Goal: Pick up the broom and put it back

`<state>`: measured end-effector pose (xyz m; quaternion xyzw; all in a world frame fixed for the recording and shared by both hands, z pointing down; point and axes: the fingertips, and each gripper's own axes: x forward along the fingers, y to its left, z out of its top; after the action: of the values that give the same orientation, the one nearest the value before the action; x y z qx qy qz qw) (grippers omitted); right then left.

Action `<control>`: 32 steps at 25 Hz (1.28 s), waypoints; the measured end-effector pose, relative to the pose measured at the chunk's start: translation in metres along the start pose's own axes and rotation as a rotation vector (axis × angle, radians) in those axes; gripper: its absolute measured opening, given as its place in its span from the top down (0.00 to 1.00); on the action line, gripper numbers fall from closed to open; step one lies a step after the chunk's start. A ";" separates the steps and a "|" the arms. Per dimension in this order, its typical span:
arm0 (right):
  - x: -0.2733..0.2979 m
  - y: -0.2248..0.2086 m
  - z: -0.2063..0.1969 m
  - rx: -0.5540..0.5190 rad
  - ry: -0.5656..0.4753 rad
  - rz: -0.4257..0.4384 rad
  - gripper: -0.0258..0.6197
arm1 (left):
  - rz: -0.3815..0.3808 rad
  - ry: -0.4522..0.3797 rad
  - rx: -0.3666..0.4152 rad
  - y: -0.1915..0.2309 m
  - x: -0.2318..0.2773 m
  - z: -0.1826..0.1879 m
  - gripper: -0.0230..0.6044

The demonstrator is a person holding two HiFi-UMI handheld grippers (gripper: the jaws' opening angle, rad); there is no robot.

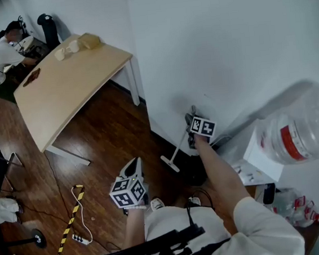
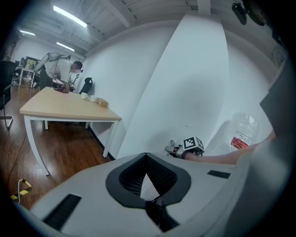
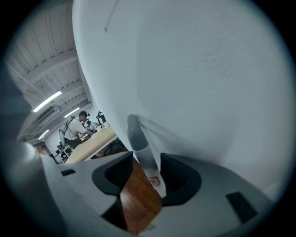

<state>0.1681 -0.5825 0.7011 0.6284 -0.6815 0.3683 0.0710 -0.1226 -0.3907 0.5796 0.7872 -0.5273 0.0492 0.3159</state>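
Observation:
The broom [image 1: 179, 146] leans on the white wall, its white head [image 1: 170, 163] on the wood floor and its handle running up to my right gripper [image 1: 190, 121]. In the right gripper view the handle [image 3: 147, 162], grey-tipped, white, with a red label, stands between the open jaws of the right gripper [image 3: 145, 179]. It lies close to the right-hand jaw, with floor showing beside the other. My left gripper [image 1: 135, 166] hangs lower, apart from the broom, its jaws together on nothing [image 2: 147, 178]. The left gripper view shows the right gripper [image 2: 173, 149] against the wall.
A wooden table [image 1: 70, 85] stands at upper left, with a person [image 1: 4, 52] at a desk beyond it. A large clear water bottle [image 1: 301, 129] and a white box [image 1: 261, 156] sit at right. A power strip [image 1: 77, 238] and striped tape [image 1: 68, 227] lie on the floor.

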 end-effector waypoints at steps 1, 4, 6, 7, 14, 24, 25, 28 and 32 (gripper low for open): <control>-0.001 -0.001 0.000 0.002 0.001 -0.005 0.63 | -0.002 0.001 0.001 -0.001 0.001 0.000 0.97; -0.002 -0.006 -0.006 0.020 0.012 -0.020 0.61 | -0.007 0.005 0.003 -0.003 0.004 -0.001 0.97; -0.005 -0.009 -0.012 0.038 0.023 -0.026 0.60 | -0.013 0.007 0.003 -0.003 0.004 -0.001 0.97; -0.007 -0.009 -0.015 0.042 0.024 -0.027 0.60 | -0.017 0.008 0.004 -0.004 0.005 -0.001 0.97; -0.057 0.013 -0.018 -0.094 -0.056 0.028 0.75 | -0.068 0.025 0.028 -0.010 0.010 -0.001 0.97; -0.144 0.071 -0.066 -0.223 -0.026 0.111 0.95 | -0.159 0.078 0.087 -0.022 0.003 -0.020 0.97; -0.149 0.077 -0.073 -0.233 -0.017 0.126 0.95 | -0.159 0.076 0.085 -0.023 -0.001 -0.023 0.97; -0.165 0.095 -0.095 -0.265 0.007 0.181 0.95 | -0.147 0.063 0.070 -0.026 -0.017 -0.034 0.97; -0.199 0.109 -0.123 -0.326 0.021 0.221 0.95 | -0.131 0.050 0.067 -0.036 -0.046 -0.054 0.97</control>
<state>0.0636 -0.3563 0.6333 0.5260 -0.7963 0.2650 0.1380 -0.0984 -0.3152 0.5877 0.8286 -0.4649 0.0656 0.3051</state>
